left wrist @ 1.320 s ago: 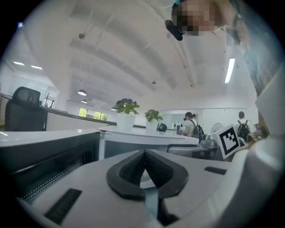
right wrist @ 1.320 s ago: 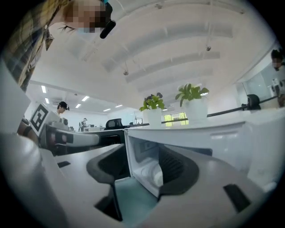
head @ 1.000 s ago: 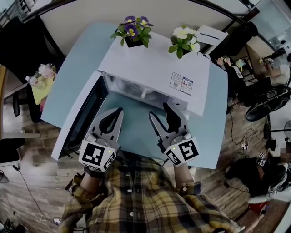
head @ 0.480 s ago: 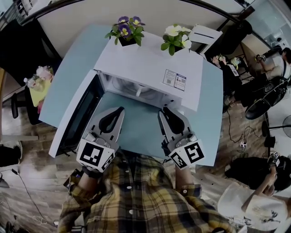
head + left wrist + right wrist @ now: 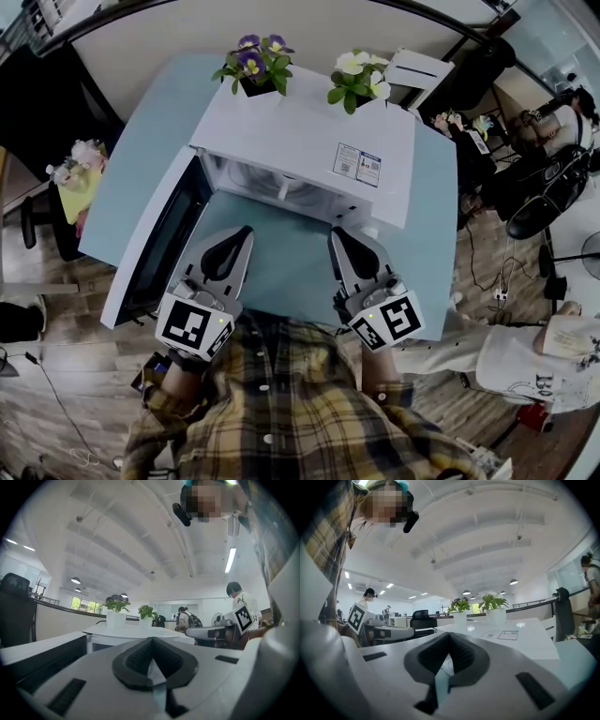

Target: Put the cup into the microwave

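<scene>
The white microwave (image 5: 309, 141) stands on the light blue table (image 5: 281, 272), its door (image 5: 155, 248) swung open to the left. A small white thing (image 5: 284, 187), perhaps the cup, shows just inside the cavity, mostly hidden by the roof. My left gripper (image 5: 239, 234) (image 5: 152, 641) is shut and empty, in front of the opening. To its right, my right gripper (image 5: 342, 234) (image 5: 449, 637) has just been closing; its jaws now meet with nothing between them.
Two flower pots sit on the microwave top, one purple (image 5: 248, 61) and one white (image 5: 356, 80). The open door sticks out past the table's left edge. A person in a white shirt (image 5: 525, 352) is close to the table's right corner.
The right gripper's jaws have gone from wide open to shut, empty, and it drew slightly back from the microwave. A person in white has come in at the lower right.
</scene>
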The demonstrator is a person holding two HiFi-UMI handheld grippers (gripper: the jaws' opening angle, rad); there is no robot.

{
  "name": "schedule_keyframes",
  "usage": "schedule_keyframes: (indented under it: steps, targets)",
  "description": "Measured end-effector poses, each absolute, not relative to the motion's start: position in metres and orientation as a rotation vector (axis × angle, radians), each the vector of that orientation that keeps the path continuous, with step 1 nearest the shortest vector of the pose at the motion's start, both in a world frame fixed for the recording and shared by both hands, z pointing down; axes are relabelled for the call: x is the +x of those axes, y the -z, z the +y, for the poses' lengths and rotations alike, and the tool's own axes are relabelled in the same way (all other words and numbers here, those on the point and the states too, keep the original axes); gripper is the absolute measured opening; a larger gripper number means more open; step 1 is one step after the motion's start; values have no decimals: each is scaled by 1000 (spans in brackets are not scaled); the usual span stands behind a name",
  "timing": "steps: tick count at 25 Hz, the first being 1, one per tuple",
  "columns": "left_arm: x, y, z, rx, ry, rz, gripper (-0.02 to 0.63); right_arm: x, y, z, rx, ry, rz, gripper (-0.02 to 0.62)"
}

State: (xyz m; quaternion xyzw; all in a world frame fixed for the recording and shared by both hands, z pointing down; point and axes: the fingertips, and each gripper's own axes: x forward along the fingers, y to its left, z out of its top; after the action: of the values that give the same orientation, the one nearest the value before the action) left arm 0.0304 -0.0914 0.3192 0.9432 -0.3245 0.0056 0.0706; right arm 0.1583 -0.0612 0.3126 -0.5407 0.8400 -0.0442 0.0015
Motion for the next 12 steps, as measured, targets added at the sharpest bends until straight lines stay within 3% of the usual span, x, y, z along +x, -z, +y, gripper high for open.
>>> schedule_keyframes:
  steps: [12]
  targets:
    - [20,-328,-99,2806,-41,-997,-8,163,-321,-69,-1754,165,2611,2]
